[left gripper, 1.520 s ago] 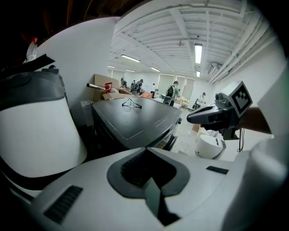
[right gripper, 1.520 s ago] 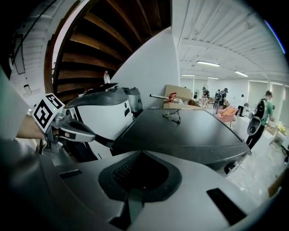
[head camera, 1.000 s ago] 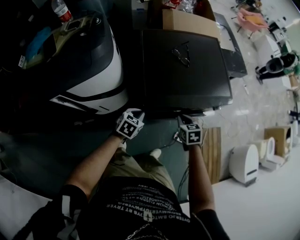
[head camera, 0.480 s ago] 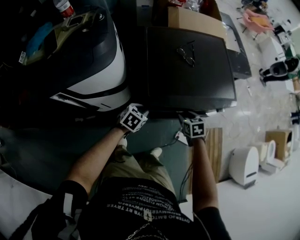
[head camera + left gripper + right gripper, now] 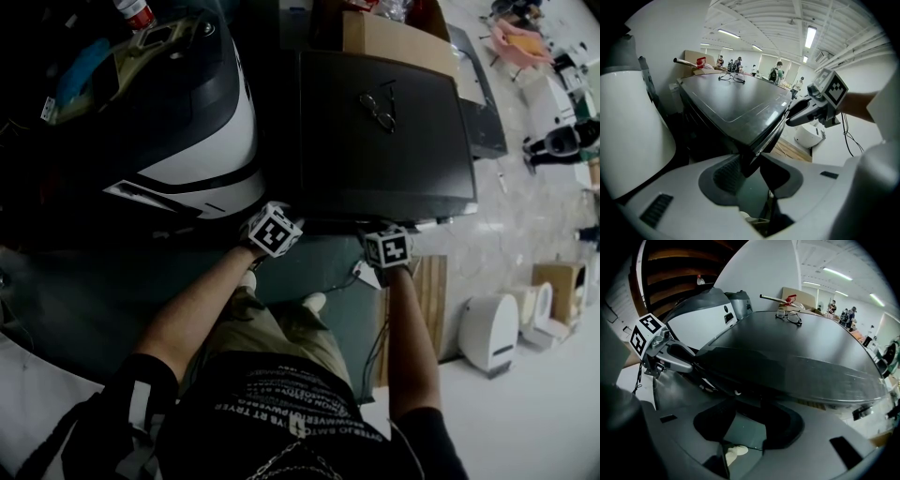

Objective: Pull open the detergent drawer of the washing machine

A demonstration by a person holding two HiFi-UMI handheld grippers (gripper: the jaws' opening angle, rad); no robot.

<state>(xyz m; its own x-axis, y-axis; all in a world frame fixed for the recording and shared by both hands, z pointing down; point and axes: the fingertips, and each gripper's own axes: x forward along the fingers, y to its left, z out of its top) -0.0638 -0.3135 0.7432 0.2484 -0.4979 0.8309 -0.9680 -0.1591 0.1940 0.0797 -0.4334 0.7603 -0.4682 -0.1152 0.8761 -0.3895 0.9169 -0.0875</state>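
Note:
The dark washing machine [image 5: 375,141] is seen from above, with a pair of glasses [image 5: 380,108] on its lid. No detergent drawer can be made out in any view. My left gripper [image 5: 275,228] is at the left end of the machine's front edge. Its jaws [image 5: 752,176] are opening, with the machine's front corner [image 5: 750,157] between them and no pad pressing on it. My right gripper [image 5: 387,248] is at the right part of the same edge. Its jaws [image 5: 747,420] are opening too, under the lid's front rim [image 5: 787,380].
A rounded white-and-black appliance [image 5: 187,122] stands close on the left. A cardboard box [image 5: 389,37] sits behind the machine. On the right floor lie a wooden board [image 5: 427,300] and a small white unit [image 5: 489,328]. My shoes [image 5: 314,302] stand below the front edge.
Both grippers have slid a little to the right along the machine's front edge and sunk slightly. The left marker cube has turned a bit.

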